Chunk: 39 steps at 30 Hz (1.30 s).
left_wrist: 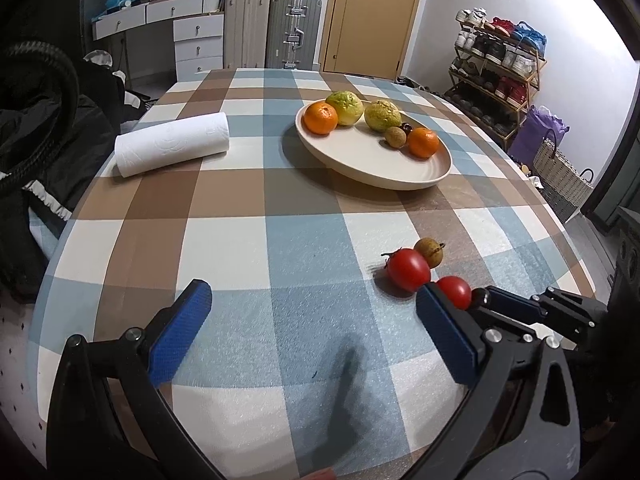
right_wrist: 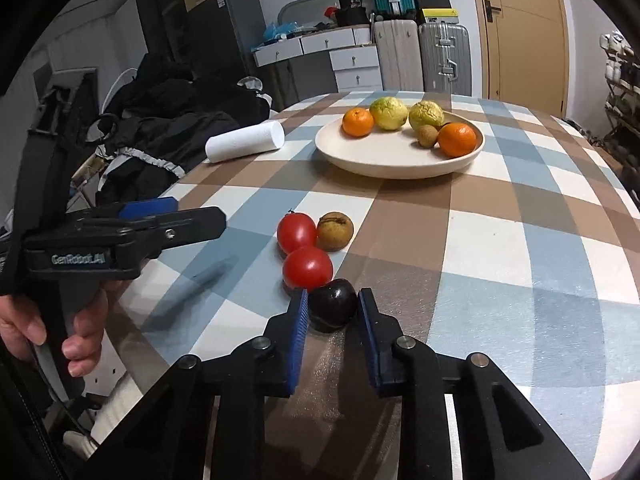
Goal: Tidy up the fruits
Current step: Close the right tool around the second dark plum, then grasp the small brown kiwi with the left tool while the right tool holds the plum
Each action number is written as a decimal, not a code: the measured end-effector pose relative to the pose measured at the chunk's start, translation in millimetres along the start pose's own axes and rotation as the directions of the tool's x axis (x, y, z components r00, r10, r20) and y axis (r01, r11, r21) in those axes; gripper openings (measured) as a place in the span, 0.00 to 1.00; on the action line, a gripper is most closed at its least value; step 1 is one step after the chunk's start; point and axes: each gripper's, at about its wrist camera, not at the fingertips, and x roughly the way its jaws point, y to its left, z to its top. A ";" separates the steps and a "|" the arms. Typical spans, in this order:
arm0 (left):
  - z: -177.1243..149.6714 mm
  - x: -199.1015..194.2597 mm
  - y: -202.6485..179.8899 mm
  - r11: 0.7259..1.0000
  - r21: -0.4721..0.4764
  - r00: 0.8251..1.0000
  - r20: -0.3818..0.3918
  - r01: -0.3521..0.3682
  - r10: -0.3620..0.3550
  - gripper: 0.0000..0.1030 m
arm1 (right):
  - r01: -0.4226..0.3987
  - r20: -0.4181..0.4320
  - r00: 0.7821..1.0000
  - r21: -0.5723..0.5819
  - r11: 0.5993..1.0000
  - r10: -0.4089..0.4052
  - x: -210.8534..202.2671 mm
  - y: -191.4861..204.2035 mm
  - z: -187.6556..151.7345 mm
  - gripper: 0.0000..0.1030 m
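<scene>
Four loose fruits lie on the checked blue, brown and white tablecloth, clustered near its front edge: one dark purple-black round plum, two glossy red tomatoes, one dull brown wrinkled round fruit, the last three touching.
Item in hand: the plum, sitting on the cloth between the blue-padded fingers of the right gripper. The pads flank it on both sides, narrowed to about its width; whether they press it yet cannot be told. Likely the grasp before transfer.
Destination, judged: shallow cream round plate, well apart toward the far side, already bearing two oranges, two yellow-green knobbly fruits and a small brown one.
Left gripper: fingers wide apart, empty, held low over the cloth beside the cluster, a hand around its grip.
Also present: white paper towel roll, lying on its side beside the plate.
</scene>
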 end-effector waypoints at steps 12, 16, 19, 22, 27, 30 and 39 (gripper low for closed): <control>40.3 12.1 -48.2 0.967 0.245 0.997 -0.044 0.075 -0.066 0.99 | 0.041 0.107 0.993 0.060 0.997 -0.047 -35.0 -33.6 -1.6 0.25; 50.3 32.9 -62.9 0.951 0.266 0.981 -0.150 0.161 -0.124 0.99 | 0.048 0.131 0.990 0.085 0.995 -0.059 -44.6 -46.9 -0.9 0.25; 54.8 40.5 -71.6 0.940 0.294 0.978 -0.164 0.171 -0.127 0.99 | 0.054 0.144 0.987 0.092 0.994 -0.067 -49.8 -55.2 -0.6 0.25; 57.5 48.2 -78.9 0.927 0.328 0.973 -0.192 0.184 -0.125 0.99 | 0.050 0.153 0.986 0.102 0.994 -0.066 -53.1 -61.4 -2.0 0.25; 58.2 61.0 -87.4 0.909 0.369 0.966 -0.235 0.191 -0.108 0.99 | 0.044 0.157 0.986 0.112 0.993 -0.061 -53.8 -67.2 -3.8 0.25; 56.7 68.5 -90.5 0.902 0.387 0.962 -0.256 0.190 -0.093 0.99 | 0.039 0.160 0.985 0.114 0.993 -0.057 -54.3 -68.9 -4.3 0.25; 53.6 77.8 -97.4 0.885 0.400 0.943 -0.313 0.239 -0.113 0.73 | 0.032 0.159 0.986 0.120 0.992 -0.051 -53.1 -72.0 -3.5 0.25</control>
